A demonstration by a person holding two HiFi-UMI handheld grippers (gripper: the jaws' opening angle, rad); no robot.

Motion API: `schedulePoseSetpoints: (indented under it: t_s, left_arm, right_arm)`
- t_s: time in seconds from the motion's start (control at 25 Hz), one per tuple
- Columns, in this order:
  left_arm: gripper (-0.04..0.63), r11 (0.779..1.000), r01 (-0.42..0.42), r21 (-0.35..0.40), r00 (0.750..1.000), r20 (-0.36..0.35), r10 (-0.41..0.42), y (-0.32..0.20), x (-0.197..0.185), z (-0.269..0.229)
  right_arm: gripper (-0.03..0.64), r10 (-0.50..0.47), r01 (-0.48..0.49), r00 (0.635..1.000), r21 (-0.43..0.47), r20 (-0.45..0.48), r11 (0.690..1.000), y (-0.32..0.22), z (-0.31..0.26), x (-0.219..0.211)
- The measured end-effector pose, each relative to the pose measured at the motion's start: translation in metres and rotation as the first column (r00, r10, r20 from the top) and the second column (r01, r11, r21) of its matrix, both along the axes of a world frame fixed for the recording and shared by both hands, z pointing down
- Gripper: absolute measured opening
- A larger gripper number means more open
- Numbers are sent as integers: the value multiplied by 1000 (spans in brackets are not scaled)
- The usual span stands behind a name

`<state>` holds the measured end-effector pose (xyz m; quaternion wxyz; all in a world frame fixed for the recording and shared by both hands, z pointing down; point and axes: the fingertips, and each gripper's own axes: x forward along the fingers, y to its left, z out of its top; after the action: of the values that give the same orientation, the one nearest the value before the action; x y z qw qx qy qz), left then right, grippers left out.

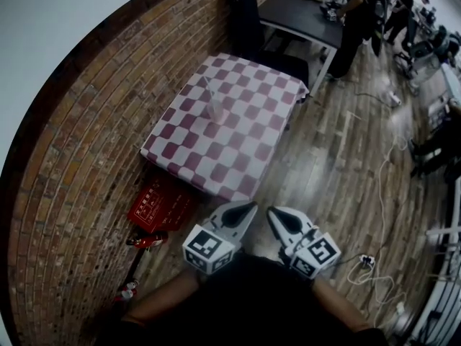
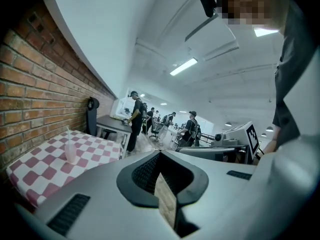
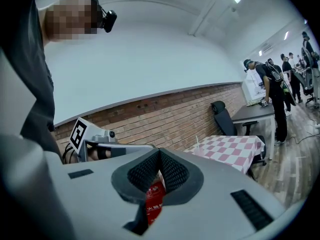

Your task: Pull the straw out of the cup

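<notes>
A clear plastic cup [image 1: 216, 108] with a thin straw [image 1: 211, 89] standing in it sits near the middle of the red-and-white checkered table [image 1: 245, 146]. In the left gripper view the cup [image 2: 71, 152] is far off to the left; in the right gripper view it [image 3: 198, 146] is small and distant. Both grippers are held close to the person's body, well short of the table's near edge. The left gripper [image 1: 252, 205] [image 2: 160, 154] is shut with nothing in it. Beside it, the right gripper [image 1: 271, 210] [image 3: 159, 151] is also shut and empty.
A brick wall [image 1: 86, 135] runs along the table's left. A red box [image 1: 160, 204] and small red items [image 1: 144, 240] lie on the wooden floor below the table's near corner. Beyond the table stand a black chair [image 1: 245, 13], a dark desk [image 1: 299, 13] and several people. Cables [image 1: 382, 265] trail at the right.
</notes>
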<state>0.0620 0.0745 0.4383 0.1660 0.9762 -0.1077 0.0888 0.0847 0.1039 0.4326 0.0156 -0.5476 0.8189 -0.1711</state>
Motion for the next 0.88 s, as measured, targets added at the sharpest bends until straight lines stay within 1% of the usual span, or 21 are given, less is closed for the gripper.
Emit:
schedulePoseSetpoints:
  t_s: [0.2,0.44,0.76,0.88]
  left_arm:
    - [8,1000,2,5,1000,-8,-2,-46,-25,-8]
    - [8,1000,13,15,1000,-21,-13,-82,-56,-9]
    - [8,998,70,5,997,-33,-70,-111,-91,-7]
    - [8,996,90,15,995,-38,-90,-119,-101,-3]
  right_arm:
    - [11,-1,1,1000,14,-7,1000,-46,-11,-26]
    - [11,-19,20,1000,21,-14,1000,-83,-13,-59]
    - [11,-77,77,997,9,-21,997,-113,-11,-91]
    - [11,-109,109,994,5,-28,994,-121,-10,-102]
